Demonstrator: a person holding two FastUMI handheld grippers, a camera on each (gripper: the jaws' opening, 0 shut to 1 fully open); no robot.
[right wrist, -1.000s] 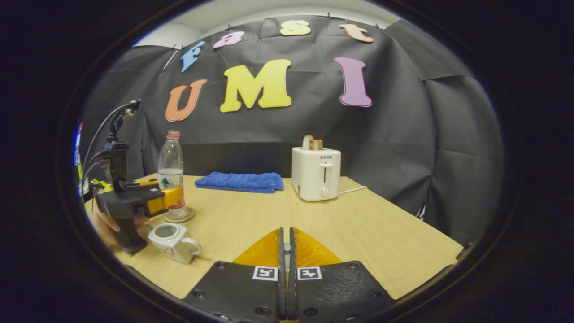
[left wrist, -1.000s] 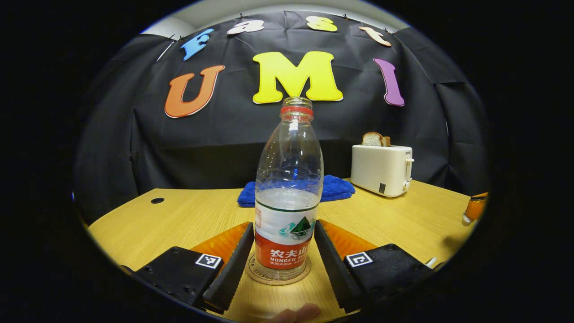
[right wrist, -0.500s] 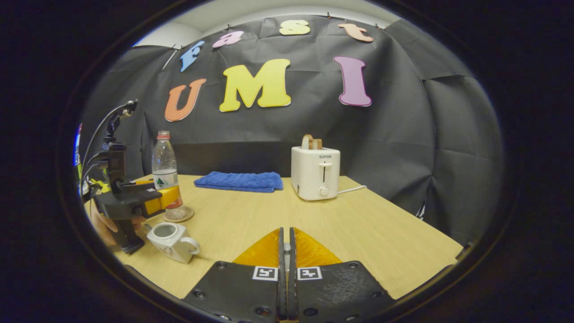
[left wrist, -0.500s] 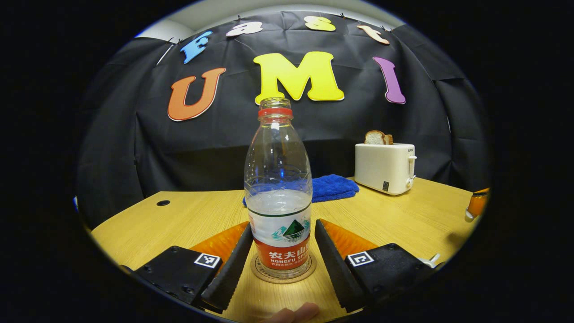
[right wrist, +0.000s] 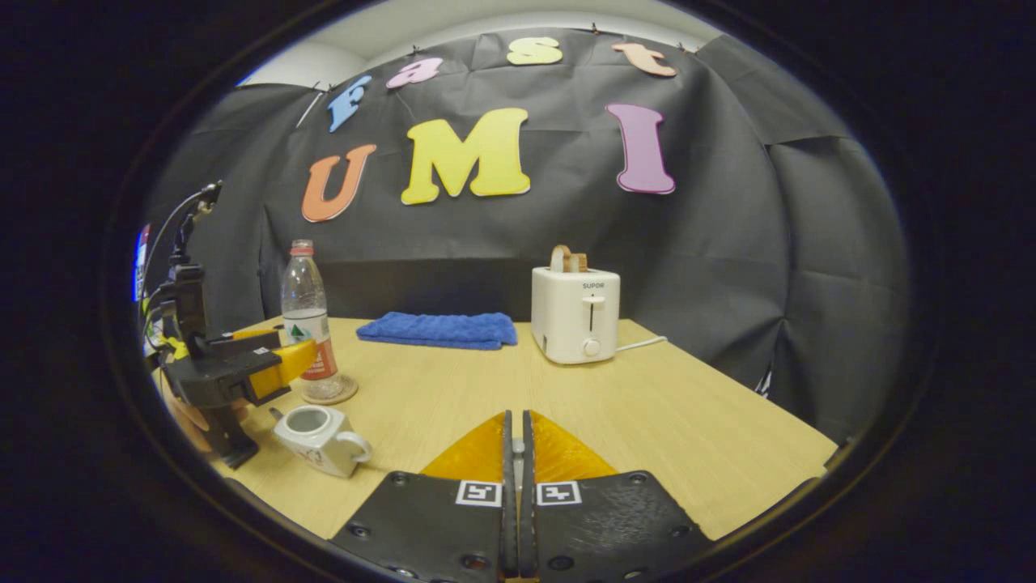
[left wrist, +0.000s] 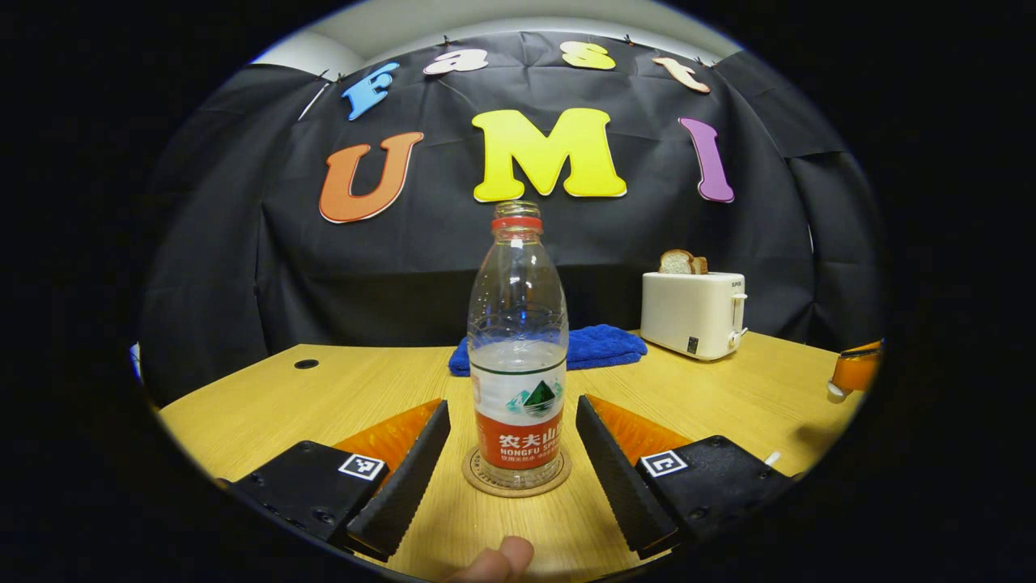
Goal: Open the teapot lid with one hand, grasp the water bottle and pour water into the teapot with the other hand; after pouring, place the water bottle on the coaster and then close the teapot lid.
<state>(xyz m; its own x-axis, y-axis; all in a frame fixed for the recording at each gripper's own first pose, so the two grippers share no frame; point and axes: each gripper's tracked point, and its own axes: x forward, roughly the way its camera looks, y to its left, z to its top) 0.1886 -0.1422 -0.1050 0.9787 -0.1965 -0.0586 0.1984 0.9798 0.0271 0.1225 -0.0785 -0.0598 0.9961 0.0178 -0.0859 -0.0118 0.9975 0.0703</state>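
Two grippers: both in view, details below.
left gripper (left wrist: 511, 421): jaws spread wide, one finger on each side of the water bottle, neither touching it; fingertips just short of the coaster edge. Seen from the side in right gripper view (right wrist: 279, 364), at table's left edge, a hand under it.
right gripper (right wrist: 515, 429): jaws clenched tight together; a small pale bit sits between the fingers, cannot tell what it is. Hovers over bare table, well apart from teapot and bottle.
water bottle (left wrist: 518, 356): upright, standing on the coaster, uncapped with red neck ring, part full. Also in right gripper view (right wrist: 307, 320), just behind the left gripper's fingers.
coaster (left wrist: 516, 478): round, flat on table, under the bottle; (right wrist: 330, 393) in right gripper view.
teapot (right wrist: 320, 437): small white pot, lid off, mouth open, handle toward the right gripper; on table near the left gripper, in front of the coaster.
table (right wrist: 647, 413): light wood.
blue cloth (right wrist: 441, 329): folded, at table's far edge.
toaster (right wrist: 576, 316): white, bread slices sticking up, right of cloth.
fingertip (left wrist: 494, 563): person's, at bottom edge of left gripper view.
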